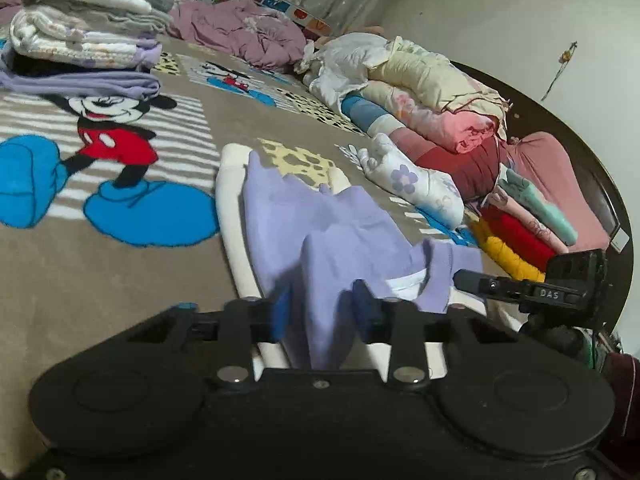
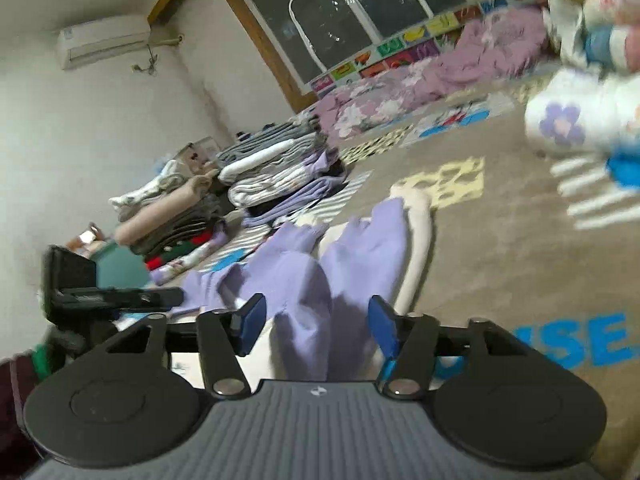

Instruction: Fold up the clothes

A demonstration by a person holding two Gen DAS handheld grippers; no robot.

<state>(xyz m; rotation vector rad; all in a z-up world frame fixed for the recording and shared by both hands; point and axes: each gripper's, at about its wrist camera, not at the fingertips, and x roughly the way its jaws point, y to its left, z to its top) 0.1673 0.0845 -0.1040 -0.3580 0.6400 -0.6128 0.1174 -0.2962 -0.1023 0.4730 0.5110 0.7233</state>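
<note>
The soft lavender knit garment (image 1: pixel 320 220) lies on the tan cartoon-print blanket (image 1: pixel 100 280), its long axis running ahead of both grippers. Left gripper (image 1: pixel 324 312) and right gripper (image 2: pixel 316 320) each straddle a raised fold, jaws narrowly parted, pads not visibly pressing.

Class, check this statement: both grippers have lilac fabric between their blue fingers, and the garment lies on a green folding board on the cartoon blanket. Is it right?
Not quite. The folding board is white, not green, as the left wrist view shows. The rest stands: the lilac garment runs between the fingers of the left gripper and the right gripper, on the cartoon blanket.
</note>
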